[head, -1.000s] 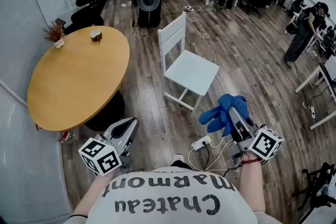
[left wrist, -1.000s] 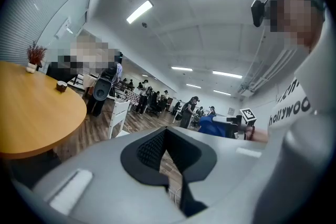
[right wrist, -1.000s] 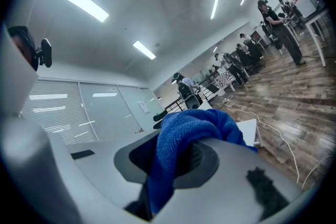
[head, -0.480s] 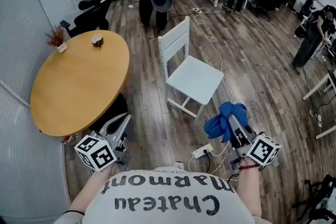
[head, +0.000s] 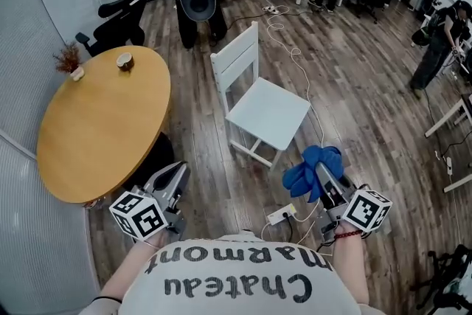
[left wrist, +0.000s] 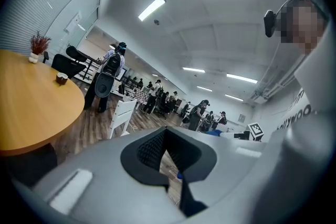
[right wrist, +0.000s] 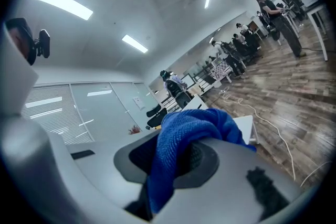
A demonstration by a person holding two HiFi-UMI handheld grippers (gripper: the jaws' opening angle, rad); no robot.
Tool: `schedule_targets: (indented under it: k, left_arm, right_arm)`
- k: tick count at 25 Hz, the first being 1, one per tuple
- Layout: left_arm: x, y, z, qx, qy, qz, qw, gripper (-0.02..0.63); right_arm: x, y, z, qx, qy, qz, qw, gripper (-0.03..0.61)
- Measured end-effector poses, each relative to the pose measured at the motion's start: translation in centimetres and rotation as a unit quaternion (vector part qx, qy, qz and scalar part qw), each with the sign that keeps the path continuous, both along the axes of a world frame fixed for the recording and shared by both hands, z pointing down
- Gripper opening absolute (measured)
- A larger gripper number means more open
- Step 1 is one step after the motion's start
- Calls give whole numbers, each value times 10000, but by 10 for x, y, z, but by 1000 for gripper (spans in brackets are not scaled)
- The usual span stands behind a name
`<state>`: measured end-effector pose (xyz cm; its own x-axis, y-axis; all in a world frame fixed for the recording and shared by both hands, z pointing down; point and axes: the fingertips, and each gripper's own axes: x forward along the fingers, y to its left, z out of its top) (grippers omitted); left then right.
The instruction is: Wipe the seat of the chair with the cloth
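Two grippers hang low by the person's waist, and over the last second neither has gained much ground. The head view has only swung a touch, so the round wooden table at far left sits slightly lower and further left than before, while the chair keeps about the same place. A small dried plant and a cup stand near the table's far rim, well apart from anything the task needs. Next right, the left gripper points forward over the floor with its jaws drawn together on nothing (its own view shows just a thin slit of floorboards between the pads). Past it stands the white chair, angled to the person, its pale seat bare. A power strip lies on the floor between the chair and the person's feet. Right again, the right gripper is clamped on the blue cloth, which bunches out of the jaws and is held in the air short of the seat's near corner, not touching it. So the cloth is secured, yet no wiping has begun. I judge this to be the approach: the right gripper needs carrying forward and left, then lowering until the cloth lies on the seat. The power strip could catch a foot on the way.
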<state>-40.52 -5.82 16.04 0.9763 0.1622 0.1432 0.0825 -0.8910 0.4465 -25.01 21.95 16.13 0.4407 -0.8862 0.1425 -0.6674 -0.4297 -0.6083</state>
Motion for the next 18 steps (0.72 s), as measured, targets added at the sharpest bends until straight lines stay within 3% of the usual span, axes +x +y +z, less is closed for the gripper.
schedule_targets:
  k: [18]
  left_arm:
    - [85, 20, 36, -104, -93, 283, 9995, 5]
  right_arm:
    - [59, 32, 38, -333, -117, 305, 9989, 71]
